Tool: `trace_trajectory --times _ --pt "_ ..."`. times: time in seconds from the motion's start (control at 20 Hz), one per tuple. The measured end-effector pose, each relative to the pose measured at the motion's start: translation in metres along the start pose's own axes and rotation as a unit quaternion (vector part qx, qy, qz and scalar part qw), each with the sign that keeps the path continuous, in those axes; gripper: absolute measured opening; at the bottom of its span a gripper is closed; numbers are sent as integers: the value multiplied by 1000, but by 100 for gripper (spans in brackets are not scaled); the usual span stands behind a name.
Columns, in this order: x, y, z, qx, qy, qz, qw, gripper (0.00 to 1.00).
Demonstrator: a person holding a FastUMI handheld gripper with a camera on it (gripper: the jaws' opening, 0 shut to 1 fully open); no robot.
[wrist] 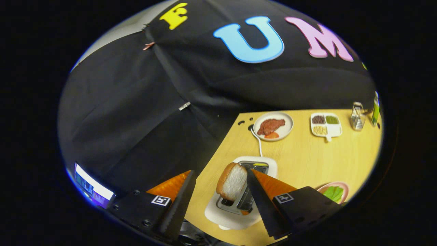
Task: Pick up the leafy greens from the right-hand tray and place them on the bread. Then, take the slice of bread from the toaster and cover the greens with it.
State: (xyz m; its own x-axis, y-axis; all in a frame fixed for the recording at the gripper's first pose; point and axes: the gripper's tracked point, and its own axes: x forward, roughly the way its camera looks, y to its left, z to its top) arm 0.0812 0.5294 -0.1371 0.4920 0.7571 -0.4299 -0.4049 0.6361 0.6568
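A slice of bread (pixel 233 181) with a brown crust sticks up, tilted, out of a slot of the white toaster (pixel 235 217) on the wooden table. My gripper (pixel 219 172) hangs above the toaster, open, its jaws wide apart. The slice sits in the gap, close to the right finger (pixel 263 200). The left finger (pixel 181 194) is well clear of it. Beyond the right finger, leafy greens (pixel 334 193) lie on a pink plate (pixel 344 187), partly hidden by the gripper body. I cannot tell what lies under the greens.
A white cord (pixel 258 140) runs from the toaster toward the wall. Farther back stand a white plate with meat (pixel 287 131), a divided tray of grains (pixel 326 133), a glass jar (pixel 357 117) and a green bottle (pixel 375 111). A lit screen (pixel 92 187) glows beside the left finger.
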Motion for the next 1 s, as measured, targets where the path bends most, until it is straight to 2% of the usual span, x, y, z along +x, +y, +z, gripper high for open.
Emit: trace_trajectory --times 0.2,0.4,0.45,0.65,0.8,1.0 --pt "43 -16 -21 28 28 -32 999 85" --pt "58 -38 -35 34 54 -62 996 76" --pt "57 -43 -37 32 55 -72 995 67" --pt "55 -47 -36 39 52 -87 994 18" --pt "49 -39 -28 43 36 -85 995 12" --pt "30 -28 -11 50 18 -67 996 11"
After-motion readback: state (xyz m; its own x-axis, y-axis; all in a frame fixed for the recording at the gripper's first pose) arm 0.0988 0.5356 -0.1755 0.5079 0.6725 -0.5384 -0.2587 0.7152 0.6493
